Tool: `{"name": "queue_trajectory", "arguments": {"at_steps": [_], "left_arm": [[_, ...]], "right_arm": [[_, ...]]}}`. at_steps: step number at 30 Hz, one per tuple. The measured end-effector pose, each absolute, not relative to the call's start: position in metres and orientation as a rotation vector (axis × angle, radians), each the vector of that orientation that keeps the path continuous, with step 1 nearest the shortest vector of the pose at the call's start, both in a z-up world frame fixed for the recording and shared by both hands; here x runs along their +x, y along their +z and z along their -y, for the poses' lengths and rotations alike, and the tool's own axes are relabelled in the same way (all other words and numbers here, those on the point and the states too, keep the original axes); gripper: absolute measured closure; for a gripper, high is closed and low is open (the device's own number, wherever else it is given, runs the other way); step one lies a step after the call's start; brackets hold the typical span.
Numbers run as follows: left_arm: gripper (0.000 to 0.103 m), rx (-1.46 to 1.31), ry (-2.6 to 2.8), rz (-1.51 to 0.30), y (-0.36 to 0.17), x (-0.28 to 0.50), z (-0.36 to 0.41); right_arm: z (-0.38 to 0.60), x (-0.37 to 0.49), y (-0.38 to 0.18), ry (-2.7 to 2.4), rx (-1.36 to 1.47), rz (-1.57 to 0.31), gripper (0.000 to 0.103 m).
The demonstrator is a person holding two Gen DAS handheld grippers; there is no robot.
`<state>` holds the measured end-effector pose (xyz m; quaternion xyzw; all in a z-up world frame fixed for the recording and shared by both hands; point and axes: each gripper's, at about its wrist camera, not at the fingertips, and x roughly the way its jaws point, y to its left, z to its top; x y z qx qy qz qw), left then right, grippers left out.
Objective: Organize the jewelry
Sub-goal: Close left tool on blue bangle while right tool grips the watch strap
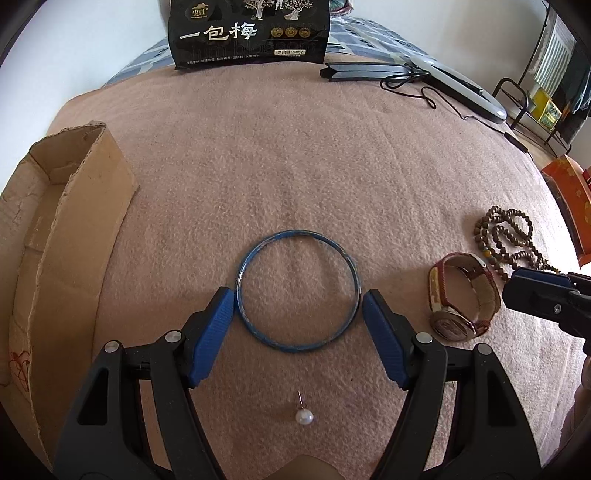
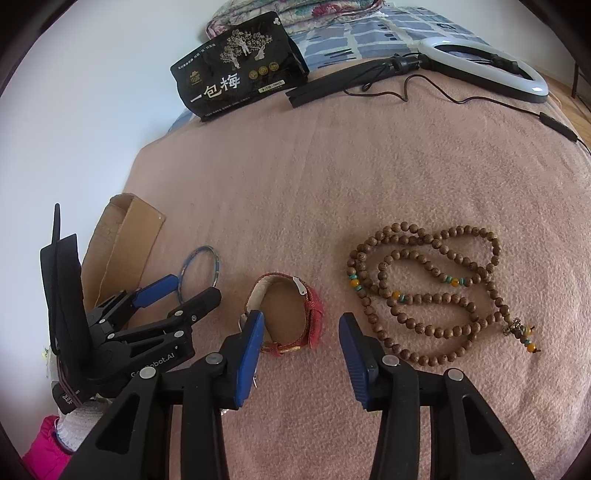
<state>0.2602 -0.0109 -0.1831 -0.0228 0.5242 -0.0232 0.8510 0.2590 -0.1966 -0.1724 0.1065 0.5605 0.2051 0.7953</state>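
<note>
A blue bangle [image 1: 297,290] lies flat on the pink blanket. My left gripper [image 1: 297,301] is open, its blue pads either side of the bangle's near half. A pearl stud earring [image 1: 303,415] lies between the gripper's arms. A red-strap watch [image 1: 463,295] lies to the right, wooden prayer beads [image 1: 511,238] beyond it. In the right wrist view my right gripper [image 2: 303,326] is open and empty, its left pad at the watch [image 2: 288,314]; the beads [image 2: 436,291] lie to its right. The left gripper [image 2: 184,291] and bangle [image 2: 199,269] show at left.
An open cardboard box [image 1: 55,240] lies at the left. A black snack bag [image 1: 249,33] stands at the back. A ring light [image 2: 484,68] with folded stand and cable lies at the back right. An orange box [image 1: 570,199] sits at the far right.
</note>
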Motion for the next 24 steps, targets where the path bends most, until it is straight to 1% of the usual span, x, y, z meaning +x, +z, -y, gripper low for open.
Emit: {"name": "queue_trajectory", "arguments": {"at_steps": [3,5,6,12,15,17,18,20,22,24], "left_arm": [[0.028,-0.058,-0.048,-1.105,-0.184,0.262,0.009],[0.021,-0.066,-0.056,-1.104,-0.185,0.262,0.008],[0.019,-0.064,-0.062,-1.104,-0.186,0.263,0.009],[0.019,-0.031,-0.059,-1.087,-0.19,0.263,0.013],[0.019,-0.039,-0.059,-1.079,-0.189,0.264,0.011],[0.027,-0.034,-0.052,-1.07,-0.189,0.263,0.01],[0.029,-0.031,-0.052,-1.066,-0.188,0.263,0.01],[0.029,-0.035,-0.056,-1.065,-0.188,0.263,0.009],[0.029,-0.046,-0.059,-1.064,-0.187,0.264,0.008],[0.029,-0.049,-0.059,-1.061,-0.186,0.263,0.007]], "right_arm": [[0.196,0.261,-0.176,0.439,0.23,-1.213,0.062],[0.193,0.262,-0.177,0.446,0.23,-1.218,0.062],[0.192,0.263,-0.177,0.448,0.224,-1.218,0.063],[0.185,0.264,-0.181,0.449,0.204,-1.23,0.067],[0.183,0.265,-0.185,0.441,0.189,-1.237,0.071],[0.182,0.265,-0.187,0.437,0.185,-1.243,0.073],[0.182,0.266,-0.189,0.437,0.183,-1.247,0.076],[0.181,0.266,-0.19,0.436,0.179,-1.251,0.081],[0.18,0.267,-0.19,0.428,0.169,-1.248,0.084],[0.18,0.267,-0.19,0.421,0.163,-1.245,0.091]]}}
